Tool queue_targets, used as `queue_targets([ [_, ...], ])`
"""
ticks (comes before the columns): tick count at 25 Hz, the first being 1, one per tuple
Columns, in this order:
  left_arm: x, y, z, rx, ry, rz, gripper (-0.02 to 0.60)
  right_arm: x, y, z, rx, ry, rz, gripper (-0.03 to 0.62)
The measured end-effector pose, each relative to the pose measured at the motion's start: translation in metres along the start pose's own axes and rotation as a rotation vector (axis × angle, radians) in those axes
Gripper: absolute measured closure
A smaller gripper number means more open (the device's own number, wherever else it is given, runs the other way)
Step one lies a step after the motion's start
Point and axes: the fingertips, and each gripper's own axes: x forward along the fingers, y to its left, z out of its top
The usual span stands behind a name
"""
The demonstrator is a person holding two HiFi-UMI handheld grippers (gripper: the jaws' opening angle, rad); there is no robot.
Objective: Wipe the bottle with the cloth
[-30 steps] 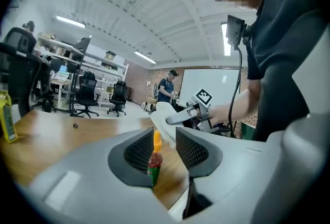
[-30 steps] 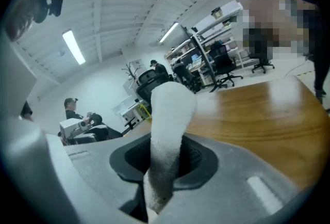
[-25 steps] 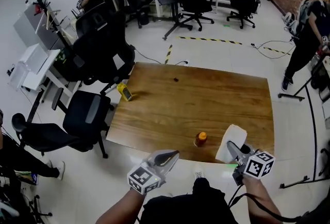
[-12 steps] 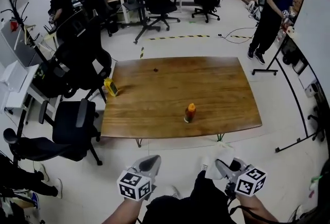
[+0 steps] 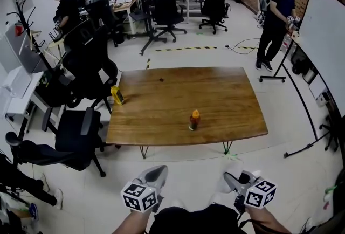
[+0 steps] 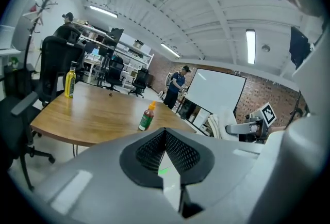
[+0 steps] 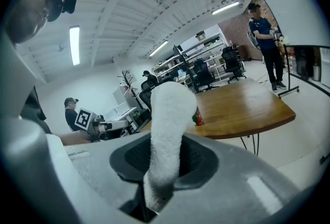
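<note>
White cloth (image 7: 167, 125) is clamped in the right tongs (image 5: 237, 180); left tongs (image 5: 154, 173) clenched, empty. Both pulled back from a second ago. Bottle (image 5: 193, 119) stands upright near the desk (image 5: 226, 93) front edge, now well apart. Wiping isn't under way; probably needs a re-approach.

No lettering can be read anywhere; the label on the bottle (image 5: 194, 120), mid-frame in the head view, is too small to read.
</note>
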Motion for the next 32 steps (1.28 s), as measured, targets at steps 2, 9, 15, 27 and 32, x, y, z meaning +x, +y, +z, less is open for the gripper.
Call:
queue_targets([
  [2,0.000,-0.007,0.001,0.006,-0.004,-0.001,0.565,-0.002,-0.001,0.001,-0.001,-0.006,0.005,0.513],
  [9,-0.003,-0.024,-0.003,0.009,-0.012,0.020,0.565,-0.012,-0.002,-0.005,-0.026,0.017,0.020,0.513],
  [15,0.004,-0.022,-0.001,-0.014,-0.021,0.030,0.565,-0.013,-0.009,-0.006,-0.031,0.009,-0.006,0.516],
  [27,0.010,-0.020,0.006,-0.005,-0.022,0.031,0.565,-0.020,-0.022,-0.006,-0.026,-0.004,-0.025,0.517],
  [32,0.012,-0.019,0.007,0.002,-0.022,0.030,0.565,-0.017,-0.021,-0.005,-0.026,-0.001,-0.022,0.517],
])
